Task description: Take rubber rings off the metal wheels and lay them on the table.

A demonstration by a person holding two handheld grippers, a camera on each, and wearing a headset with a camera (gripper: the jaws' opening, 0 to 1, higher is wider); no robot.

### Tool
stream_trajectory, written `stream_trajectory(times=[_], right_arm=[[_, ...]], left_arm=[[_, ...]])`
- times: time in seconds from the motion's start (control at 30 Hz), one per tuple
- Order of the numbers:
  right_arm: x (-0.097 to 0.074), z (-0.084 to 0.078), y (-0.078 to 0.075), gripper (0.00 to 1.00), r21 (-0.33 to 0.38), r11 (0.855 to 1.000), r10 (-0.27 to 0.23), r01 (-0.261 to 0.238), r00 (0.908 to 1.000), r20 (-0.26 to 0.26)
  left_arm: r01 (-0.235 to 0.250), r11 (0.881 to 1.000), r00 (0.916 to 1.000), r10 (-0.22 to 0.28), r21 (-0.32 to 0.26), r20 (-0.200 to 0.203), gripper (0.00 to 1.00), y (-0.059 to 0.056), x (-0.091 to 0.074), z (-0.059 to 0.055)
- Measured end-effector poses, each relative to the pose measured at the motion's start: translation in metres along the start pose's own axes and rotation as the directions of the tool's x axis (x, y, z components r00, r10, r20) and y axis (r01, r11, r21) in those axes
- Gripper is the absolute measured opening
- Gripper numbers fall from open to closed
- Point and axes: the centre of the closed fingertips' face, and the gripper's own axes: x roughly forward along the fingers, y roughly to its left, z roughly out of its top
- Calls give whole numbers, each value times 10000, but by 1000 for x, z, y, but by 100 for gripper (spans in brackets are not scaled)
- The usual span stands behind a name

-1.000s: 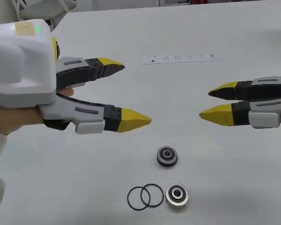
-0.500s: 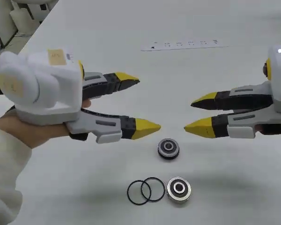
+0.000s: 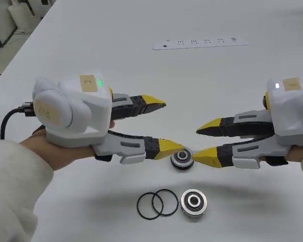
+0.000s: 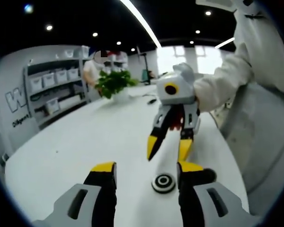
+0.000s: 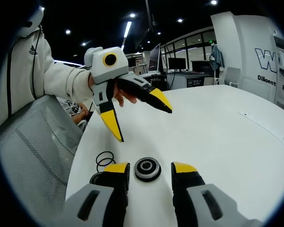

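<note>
Brought the left gripper [image 3: 170,125] and right gripper [image 3: 197,142] inward and lower over the last second, flanking the ringed wheel [image 3: 182,158] with the lower tips, just beside it; could not tell whether touching. Held both pairs of jaws apart, clamped on nothing. Left the bare metal wheel [image 3: 193,201] and two loose rubber rings [image 3: 158,204] lying where they were on the table [image 3: 91,30]. Judged as the set-up for stripping the second wheel, with one wheel already done.
</note>
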Motion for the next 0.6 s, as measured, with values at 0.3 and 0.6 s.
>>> stream_trajectory(times=[0.3,0.6], right_arm=[[12,-18,3,30,4,10000,83,-83,9993,-375],[16,-31,4,27,-110,9999,49,-58,9970,-769]], left_arm=[[427,9991,9983,-426,35,-396,40,-13,20,-21],[602,9981,9941,-614,-157,-892,30,-25,31,-41]])
